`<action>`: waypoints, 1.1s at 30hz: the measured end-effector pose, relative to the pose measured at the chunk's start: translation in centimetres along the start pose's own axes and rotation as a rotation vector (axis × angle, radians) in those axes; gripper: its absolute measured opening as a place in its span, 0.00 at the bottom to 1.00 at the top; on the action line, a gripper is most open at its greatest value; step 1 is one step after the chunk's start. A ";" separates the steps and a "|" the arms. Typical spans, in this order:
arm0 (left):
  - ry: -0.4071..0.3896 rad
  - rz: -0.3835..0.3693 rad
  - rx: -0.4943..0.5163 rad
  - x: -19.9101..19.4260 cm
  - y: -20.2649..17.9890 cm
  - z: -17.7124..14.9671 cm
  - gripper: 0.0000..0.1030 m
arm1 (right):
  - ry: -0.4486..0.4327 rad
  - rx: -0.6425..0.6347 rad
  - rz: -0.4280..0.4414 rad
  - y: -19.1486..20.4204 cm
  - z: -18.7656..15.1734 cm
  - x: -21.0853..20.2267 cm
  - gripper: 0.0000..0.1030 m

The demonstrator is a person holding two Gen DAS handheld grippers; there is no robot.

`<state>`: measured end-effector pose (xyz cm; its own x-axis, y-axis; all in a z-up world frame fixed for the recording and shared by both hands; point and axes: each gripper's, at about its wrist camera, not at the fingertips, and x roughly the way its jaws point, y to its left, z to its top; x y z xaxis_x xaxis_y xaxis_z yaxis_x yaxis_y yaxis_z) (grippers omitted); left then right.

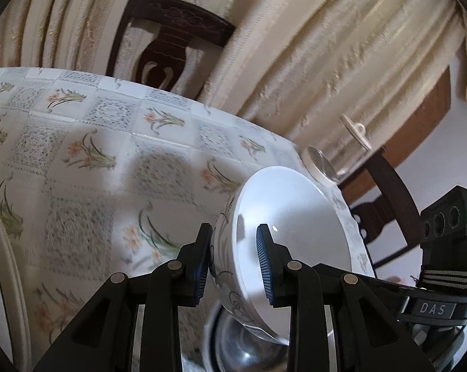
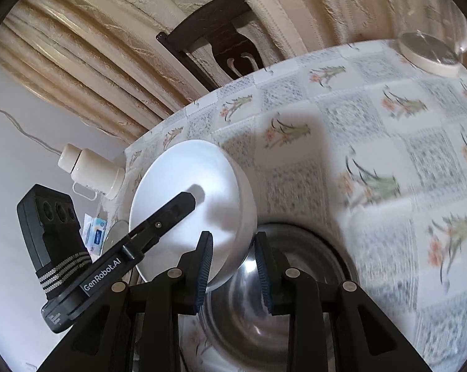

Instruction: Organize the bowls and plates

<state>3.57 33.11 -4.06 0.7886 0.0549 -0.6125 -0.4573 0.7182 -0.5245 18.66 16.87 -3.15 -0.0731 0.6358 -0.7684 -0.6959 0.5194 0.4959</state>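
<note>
A worktop (image 1: 87, 155) under a floral patchwork cloth fills both wrist views, with cream curtains (image 1: 326, 46) behind it. Nearest in the left wrist view, the left gripper (image 1: 233, 263) grips the rim of a white patterned bowl (image 1: 289, 217), 1 finger (image 1: 202, 263) on the decorated outside and the other on the plain inside; the bowl is tilted on its side at lower centre of the frame, above a steel bowl (image 1: 242, 341) at the bottom edge. In the right wrist view the right gripper (image 2: 233, 266) has its fingers apart and grips nothing, poised over the steel bowl (image 2: 295, 279) at lower centre. The white bowl (image 2: 196, 204) sits left of centre with the left gripper (image 2: 190, 200) reaching into it. Further off, a cream flask (image 2: 90, 173) stands at the left, and a dark wooden chair (image 2: 214, 40) stands at the top.
</note>
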 end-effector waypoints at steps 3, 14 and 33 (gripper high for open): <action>0.013 -0.007 0.022 -0.3 -0.8 -1.0 0.28 | 0.000 0.026 0.003 -0.7 -1.4 -0.6 0.30; 0.081 0.018 0.091 0.5 -2.8 -4.5 0.29 | -0.006 0.076 -0.024 -3.0 -4.7 -1.7 0.30; 0.144 0.059 0.114 1.9 -3.3 -6.9 0.46 | -0.019 0.101 -0.073 -5.0 -6.8 -2.0 0.31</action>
<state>3.75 26.12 -7.57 0.6908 0.0054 -0.7230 -0.4453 0.7910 -0.4196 17.39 9.14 -6.82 -0.0105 0.6045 -0.7966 -0.6231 0.6191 0.4780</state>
